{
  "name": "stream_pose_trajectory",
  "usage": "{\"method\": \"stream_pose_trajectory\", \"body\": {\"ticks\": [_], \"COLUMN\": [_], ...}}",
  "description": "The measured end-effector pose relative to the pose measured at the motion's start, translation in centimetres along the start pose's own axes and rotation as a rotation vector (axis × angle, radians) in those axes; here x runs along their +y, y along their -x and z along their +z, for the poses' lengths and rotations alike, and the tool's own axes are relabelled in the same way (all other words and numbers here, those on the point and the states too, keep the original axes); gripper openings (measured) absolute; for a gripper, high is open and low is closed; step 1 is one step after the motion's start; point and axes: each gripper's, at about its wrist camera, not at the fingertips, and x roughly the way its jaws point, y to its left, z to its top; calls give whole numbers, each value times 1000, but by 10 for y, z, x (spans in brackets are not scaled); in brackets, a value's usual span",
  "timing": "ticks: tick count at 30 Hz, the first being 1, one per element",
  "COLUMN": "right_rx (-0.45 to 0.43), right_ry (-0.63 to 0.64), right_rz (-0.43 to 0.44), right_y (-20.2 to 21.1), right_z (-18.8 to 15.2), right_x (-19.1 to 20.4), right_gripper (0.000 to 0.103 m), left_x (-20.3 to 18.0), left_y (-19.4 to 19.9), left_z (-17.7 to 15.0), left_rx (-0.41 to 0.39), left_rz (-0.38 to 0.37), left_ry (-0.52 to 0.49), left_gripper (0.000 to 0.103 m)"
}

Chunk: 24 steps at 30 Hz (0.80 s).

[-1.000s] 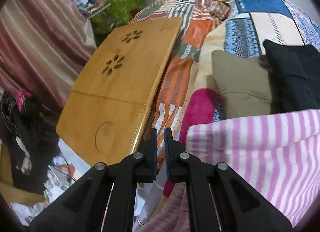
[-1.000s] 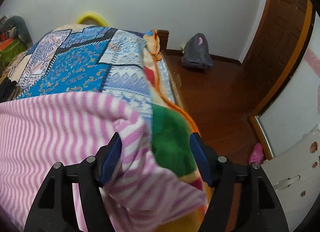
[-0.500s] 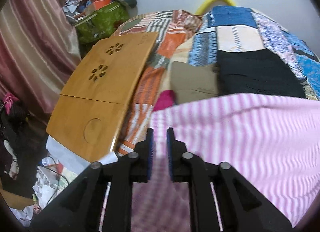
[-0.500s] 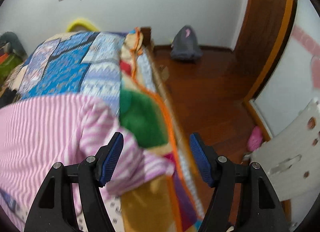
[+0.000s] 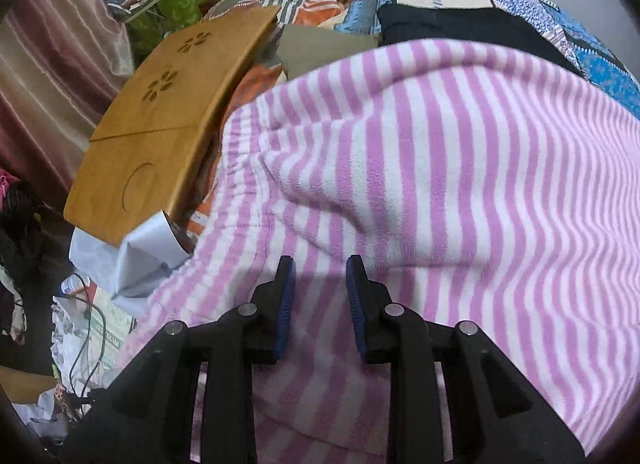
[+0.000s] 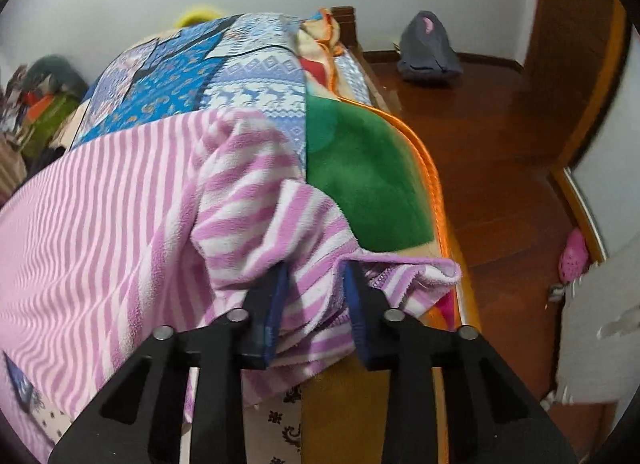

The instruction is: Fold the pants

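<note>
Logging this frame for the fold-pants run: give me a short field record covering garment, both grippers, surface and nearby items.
garment: pink-and-white striped fleece pants, spread over the bed, one end bunched
right gripper: jaws have just been closing, pads now pinching the bunched end of the pants near the bed's edge
left gripper: jaws have just been opening, slightly apart above the flat fabric, nothing between them
surface: patchwork blanket on the bed
nearby: wooden lap table beside the pants; folded black garment and folded olive garment beyond them
</note>
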Motion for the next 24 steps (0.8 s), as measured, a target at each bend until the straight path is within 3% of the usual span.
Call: {"method": "stream_pose_trajectory", "body": {"ticks": [7, 12, 20, 24], "right_rx": [-153, -218, -67, -69], "right_ry": [-30, -62, -76, -135], "right_rz": [-117, -200, -428, -320], "right_y": [43, 49, -7, 12], "right_z": [21, 46, 58, 48], "right_x": [-26, -49, -69, -80], "right_gripper": [10, 10, 14, 14], "left_x": [-1, -6, -6, -5], "left_y": [-4, -3, -1, 1], "left_z": [-1, -2, -2, -1], "left_rx": [1, -9, -6, -6], "left_rz": [26, 55, 64, 59], "left_ry": [-1, -17, -27, -17], "left_gripper": [30, 33, 35, 35]}}
